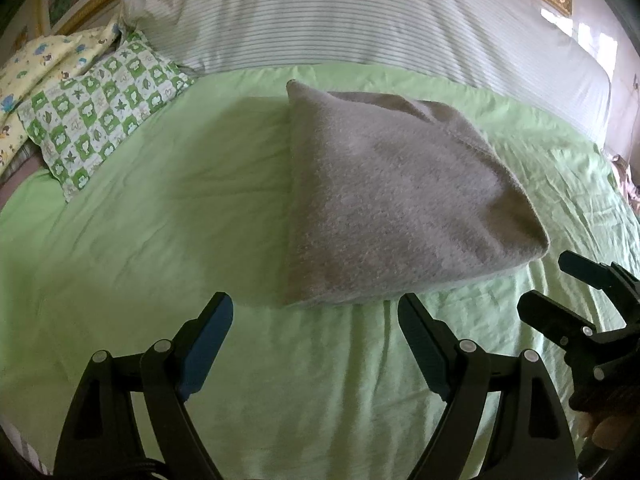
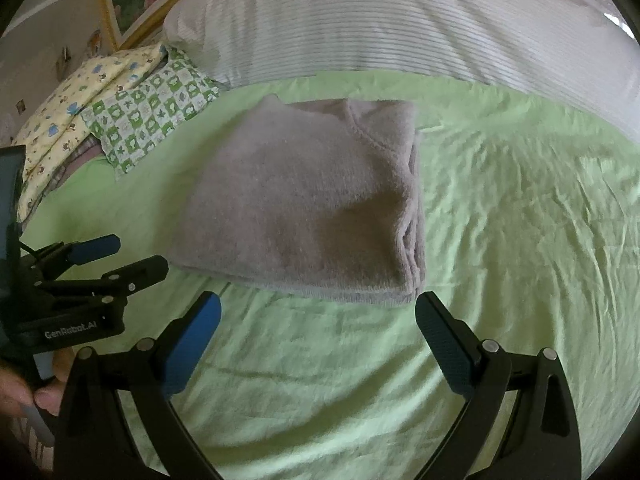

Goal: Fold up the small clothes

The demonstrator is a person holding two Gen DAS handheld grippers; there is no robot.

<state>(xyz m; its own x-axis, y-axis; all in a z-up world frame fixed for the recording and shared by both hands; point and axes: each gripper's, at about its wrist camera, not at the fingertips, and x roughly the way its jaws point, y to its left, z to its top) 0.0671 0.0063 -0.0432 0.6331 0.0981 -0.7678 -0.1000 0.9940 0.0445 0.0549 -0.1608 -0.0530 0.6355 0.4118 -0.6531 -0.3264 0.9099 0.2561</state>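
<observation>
A grey fuzzy garment (image 1: pixel 392 200) lies folded into a thick square on the green bedsheet (image 1: pixel 160 220). In the right wrist view the same garment (image 2: pixel 312 200) shows stacked layers along its right edge. My left gripper (image 1: pixel 316 312) stands open just short of the garment's near edge, nothing between its fingers. My right gripper (image 2: pixel 318 312) is open too, a little back from the near edge and empty. Each gripper shows in the other's view: the right gripper (image 1: pixel 548 284) at the right, the left gripper (image 2: pixel 132 256) at the left.
A green-and-white checked pillow (image 1: pixel 100 108) and a yellow patterned cloth (image 1: pixel 44 64) lie at the far left. A large striped white pillow (image 1: pixel 360 16) runs along the headboard. A hand (image 2: pixel 44 392) holds the left gripper's handle. Wrinkled sheet spreads to the right.
</observation>
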